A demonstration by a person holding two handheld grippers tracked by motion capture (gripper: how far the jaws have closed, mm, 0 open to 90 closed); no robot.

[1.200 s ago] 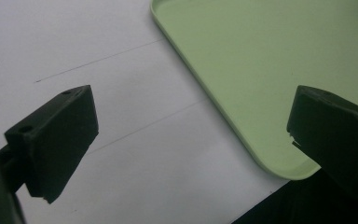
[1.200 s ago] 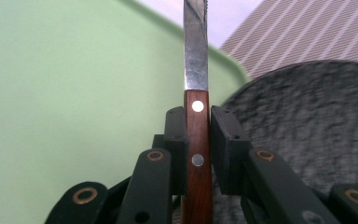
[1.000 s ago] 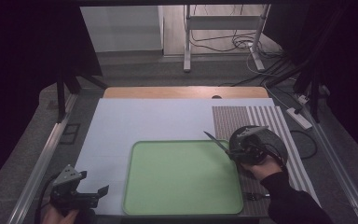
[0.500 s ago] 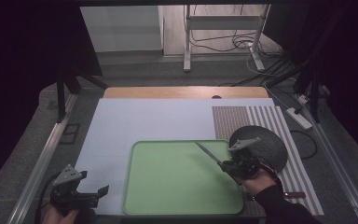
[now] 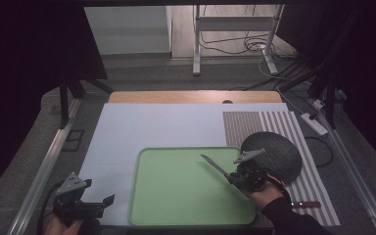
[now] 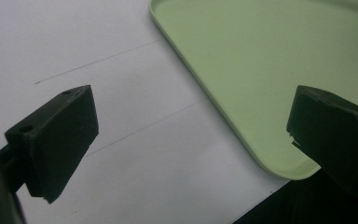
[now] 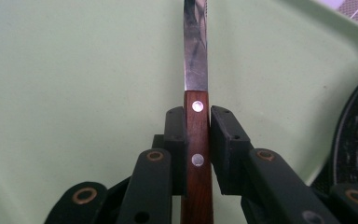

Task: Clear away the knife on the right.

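My left tool [image 5: 85,205] hovers at the near left corner of the counter [image 5: 127,132], over the white sheet just outside the green tray [image 5: 176,205]; its jaws stand wide apart and hold nothing, as the left gripper view confirms, with the tray's rounded corner [image 6: 279,168] lying between them and below. The tray sits near the middle of the counter and is bare. My right tool [image 5: 242,178] is over the tray's right part, jaws closed on the wooden handle of a knife [image 5: 215,166]. In the right gripper view the handle [image 7: 196,154] is pinched between the two pads just behind the blade, and the blade [image 7: 196,46] points away from me over the green surface; whether the tip touches the tray I cannot tell. Just right of the tray lies a dark round mat [image 5: 274,154] on a striped cloth [image 5: 254,122]; a second wooden-handled utensil [image 5: 306,204] lies on the cloth near my right sleeve. Risks, in my judgement: the grip is narrow and close to the blade, so the knife could pivot or slip if swung quickly; a steep descent could drive the tip into the tray and skid it; a rightward swing could catch the mat's edge.
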